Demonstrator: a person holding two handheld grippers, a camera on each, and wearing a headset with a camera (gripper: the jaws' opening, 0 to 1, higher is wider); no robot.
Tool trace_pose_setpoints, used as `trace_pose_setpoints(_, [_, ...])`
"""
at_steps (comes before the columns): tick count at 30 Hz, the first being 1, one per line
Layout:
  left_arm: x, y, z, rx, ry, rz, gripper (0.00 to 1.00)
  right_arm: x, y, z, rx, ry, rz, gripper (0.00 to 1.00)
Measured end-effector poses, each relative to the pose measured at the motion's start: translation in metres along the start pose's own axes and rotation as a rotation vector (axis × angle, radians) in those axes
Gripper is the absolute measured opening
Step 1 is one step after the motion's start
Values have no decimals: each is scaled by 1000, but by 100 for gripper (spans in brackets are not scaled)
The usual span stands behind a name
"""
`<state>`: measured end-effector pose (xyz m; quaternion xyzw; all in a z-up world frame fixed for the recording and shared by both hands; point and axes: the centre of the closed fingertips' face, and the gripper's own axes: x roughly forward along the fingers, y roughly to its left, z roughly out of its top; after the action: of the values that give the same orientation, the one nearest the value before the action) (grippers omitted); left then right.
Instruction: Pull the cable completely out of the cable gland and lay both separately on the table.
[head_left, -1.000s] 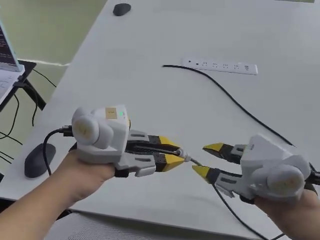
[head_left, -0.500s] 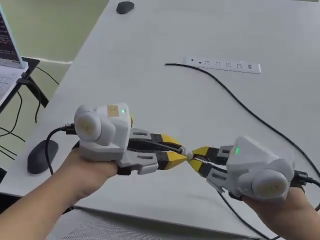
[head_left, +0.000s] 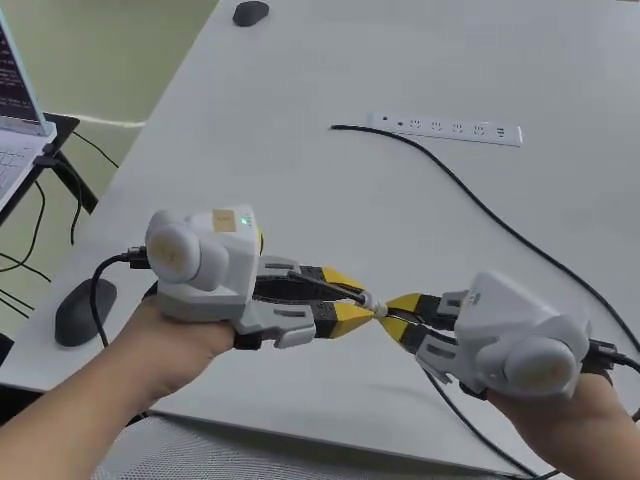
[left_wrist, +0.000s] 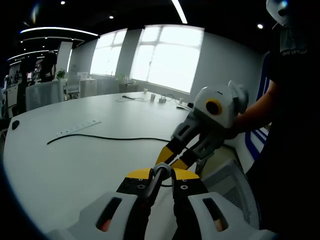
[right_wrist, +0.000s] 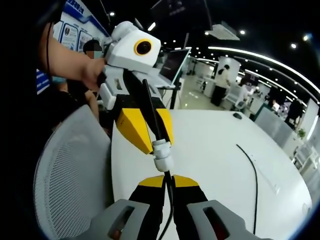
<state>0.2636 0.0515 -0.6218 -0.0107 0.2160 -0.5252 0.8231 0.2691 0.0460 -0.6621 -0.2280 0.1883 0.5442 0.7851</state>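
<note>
readable text: none | laptop screen (head_left: 12, 85): lines too small | wall posters (right_wrist: 66, 34): blurred

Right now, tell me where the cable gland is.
In the head view, the cable gland sits low and centre, between the yellow tips of the left tool and the right tool, above the near edge of the table.

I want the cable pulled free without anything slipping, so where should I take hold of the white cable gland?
Likely take the cable gland by its thick white body, jaws across its width, coming in along the cable from the right gripper side. It sits bare between the tips of both grippers; the left gripper and the right are shut on the cable either side.
</note>
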Motion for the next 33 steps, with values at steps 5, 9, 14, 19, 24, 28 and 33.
trace_pose_setpoints(5, [0, -1, 3, -3, -8, 0, 15, 0, -3, -7, 59, 18, -5, 0])
trace_pose_setpoints(9, [0, 3, 2, -8, -9, 6, 15, 0, -4, -16, 110, 49, -4, 0])
trace_pose_setpoints(14, [0, 2, 1, -15, -13, 4, 15, -4, -4, -33, 174, 85, -9, 0])
trace_pose_setpoints(19, [-1, 2, 0, -13, -12, 5, 15, -7, -6, -46, 296, 113, -18, 0])
trace_pose_setpoints(24, [-1, 2, 0, -15, -13, 2, 15, -9, -10, -55, 332, 129, -33, 0])
trace_pose_setpoints(28, [-1, 2, 0, -15, -14, 1, 15, -13, -14, -65, 373, 146, -55, 0])
trace_pose_setpoints(33, [-2, 2, 0, -15, -20, 7, 15, -18, -17, -76, 437, 164, -77, 0])
